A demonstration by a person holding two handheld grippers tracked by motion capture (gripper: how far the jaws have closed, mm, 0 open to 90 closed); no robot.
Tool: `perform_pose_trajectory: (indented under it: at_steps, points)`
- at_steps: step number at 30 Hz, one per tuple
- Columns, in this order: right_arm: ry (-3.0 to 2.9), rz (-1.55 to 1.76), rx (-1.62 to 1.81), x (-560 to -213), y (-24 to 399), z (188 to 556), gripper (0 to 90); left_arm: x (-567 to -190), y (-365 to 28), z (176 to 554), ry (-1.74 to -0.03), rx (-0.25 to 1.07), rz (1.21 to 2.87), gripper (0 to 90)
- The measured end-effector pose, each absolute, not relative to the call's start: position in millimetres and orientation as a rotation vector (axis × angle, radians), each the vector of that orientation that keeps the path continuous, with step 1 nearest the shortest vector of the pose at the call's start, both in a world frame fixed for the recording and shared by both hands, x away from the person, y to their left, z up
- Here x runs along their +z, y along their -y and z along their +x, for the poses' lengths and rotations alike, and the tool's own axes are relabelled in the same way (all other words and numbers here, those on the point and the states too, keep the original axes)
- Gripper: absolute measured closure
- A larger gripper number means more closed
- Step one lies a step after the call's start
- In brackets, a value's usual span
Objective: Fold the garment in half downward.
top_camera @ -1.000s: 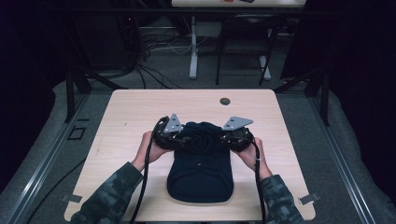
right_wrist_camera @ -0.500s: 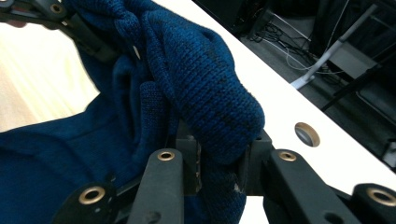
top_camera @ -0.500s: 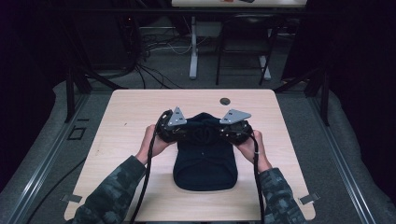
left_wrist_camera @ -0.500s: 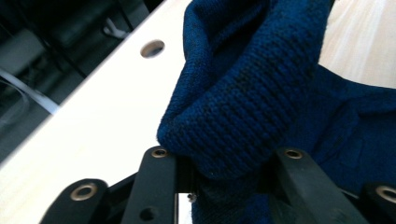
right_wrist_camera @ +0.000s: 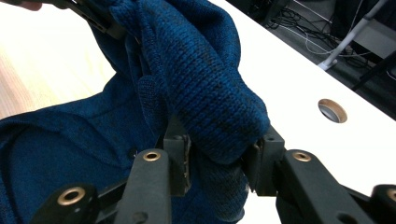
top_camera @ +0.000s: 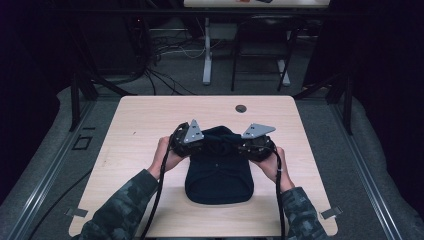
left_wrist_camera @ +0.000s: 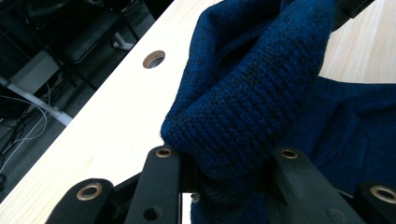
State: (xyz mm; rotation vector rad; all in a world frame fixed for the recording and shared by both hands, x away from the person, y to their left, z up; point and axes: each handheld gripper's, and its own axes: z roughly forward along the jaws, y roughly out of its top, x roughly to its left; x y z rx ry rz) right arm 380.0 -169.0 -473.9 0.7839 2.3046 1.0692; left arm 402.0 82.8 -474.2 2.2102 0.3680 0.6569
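A dark blue knitted garment (top_camera: 218, 172) lies folded on the light wooden table (top_camera: 140, 120), near the middle front. My left gripper (top_camera: 192, 145) is shut on a thick fold of the garment (left_wrist_camera: 252, 98) at its far left corner. My right gripper (top_camera: 247, 146) is shut on the matching fold (right_wrist_camera: 205, 88) at the far right corner. Both hold the far edge lifted off the table, and the knit bulges between each pair of jaws. In the right gripper view, the other gripper (right_wrist_camera: 100, 18) shows at the top left, also on the cloth.
A round cable hole (top_camera: 241, 108) sits near the table's far edge, also seen as a hole (left_wrist_camera: 153, 59) and a hole (right_wrist_camera: 332, 110). Beyond the table stand chair legs and cables (top_camera: 165, 50) on the floor. The person's camouflage sleeves (top_camera: 120, 210) come in from the bottom.
Both grippers have moved toward the far side of the table, carrying the garment's held edge with them. The garment has slid slightly away from the person.
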Motion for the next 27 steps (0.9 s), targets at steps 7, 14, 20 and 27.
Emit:
perform_pose_trajectory:
  at_steps: [7,14,20,27]
  points:
    - [-2.291,0.780,1.046,-486.6,169.0,371.5,67.2,-484.0,-82.2,398.5,-0.370,0.637,2.221,71.9]
    - [-2.302,0.775,1.052,-494.5,169.5,367.8,66.2,-488.5,-82.0,396.2,-0.374,0.621,2.227,69.6]
    - [-2.331,0.768,1.038,-499.3,170.7,363.5,62.2,-495.5,-85.0,387.4,-0.377,0.623,2.221,63.2]
    - [-2.361,0.756,1.034,-508.6,171.7,354.1,62.5,-508.5,-91.1,376.8,-0.368,0.584,2.205,61.7]
